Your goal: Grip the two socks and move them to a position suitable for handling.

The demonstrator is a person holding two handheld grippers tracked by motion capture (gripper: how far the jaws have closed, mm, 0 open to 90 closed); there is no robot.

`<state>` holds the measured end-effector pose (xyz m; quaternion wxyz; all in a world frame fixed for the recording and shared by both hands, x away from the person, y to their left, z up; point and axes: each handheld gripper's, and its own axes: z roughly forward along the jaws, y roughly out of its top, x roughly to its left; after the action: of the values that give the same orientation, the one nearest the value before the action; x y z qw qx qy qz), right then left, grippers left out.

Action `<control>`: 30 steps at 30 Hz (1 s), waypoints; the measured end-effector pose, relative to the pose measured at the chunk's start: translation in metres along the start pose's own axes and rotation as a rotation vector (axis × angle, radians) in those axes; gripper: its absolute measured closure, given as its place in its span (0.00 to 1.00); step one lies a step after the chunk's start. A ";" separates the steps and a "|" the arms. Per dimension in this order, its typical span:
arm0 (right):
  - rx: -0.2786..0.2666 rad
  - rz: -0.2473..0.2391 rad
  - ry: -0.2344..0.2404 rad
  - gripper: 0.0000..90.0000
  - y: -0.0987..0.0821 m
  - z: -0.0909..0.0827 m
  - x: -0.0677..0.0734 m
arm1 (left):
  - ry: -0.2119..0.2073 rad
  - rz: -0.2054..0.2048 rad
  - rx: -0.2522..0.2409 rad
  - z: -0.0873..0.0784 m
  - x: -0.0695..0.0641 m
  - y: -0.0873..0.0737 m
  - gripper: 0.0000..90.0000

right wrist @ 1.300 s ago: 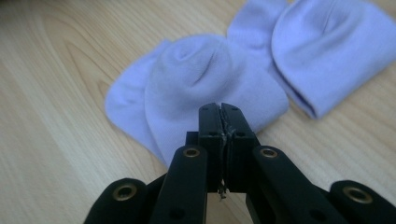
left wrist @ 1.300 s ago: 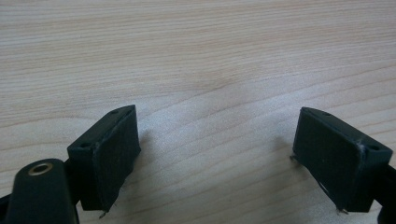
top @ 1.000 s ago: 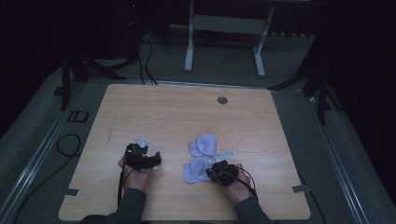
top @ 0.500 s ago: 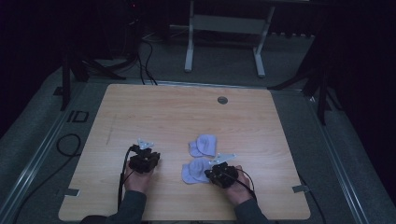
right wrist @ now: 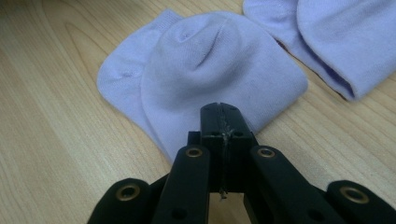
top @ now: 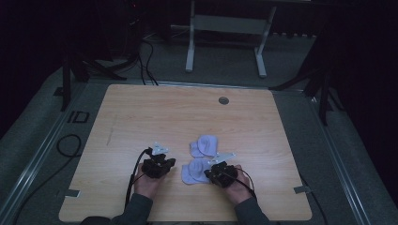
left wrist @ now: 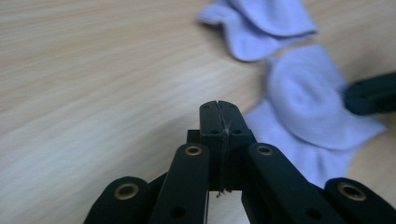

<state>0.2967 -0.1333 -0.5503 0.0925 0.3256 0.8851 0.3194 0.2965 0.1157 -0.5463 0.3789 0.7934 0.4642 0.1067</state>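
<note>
Item: near sock (top: 196, 170), lower centre of surface (top: 141, 117); left gripper (top: 159, 165) jaws just closed empty, right gripper (top: 217, 172) jaws closed empty; I should reopen both at opposite edges before pinching.

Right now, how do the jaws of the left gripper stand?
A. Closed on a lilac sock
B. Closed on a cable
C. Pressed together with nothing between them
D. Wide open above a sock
C: in the left gripper view, the left gripper has its jaws shut flush over bare wood, and the lilac socks lie apart from it.
</note>
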 end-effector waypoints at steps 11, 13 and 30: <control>0.017 0.001 -0.009 0.99 0.003 0.000 0.001 | -0.061 0.057 0.059 0.018 -0.022 -0.006 1.00; 0.023 -0.004 -0.023 0.98 0.006 -0.002 0.002 | -0.051 0.060 0.055 0.018 -0.024 -0.006 1.00; -0.007 -0.100 0.039 0.93 0.038 0.014 0.029 | -0.083 0.038 0.050 0.018 -0.019 -0.008 1.00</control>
<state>0.2995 -0.0854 -0.5364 0.0922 0.2744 0.9007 0.3239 0.2906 0.0938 -0.5604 0.3759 0.8150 0.4354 0.0692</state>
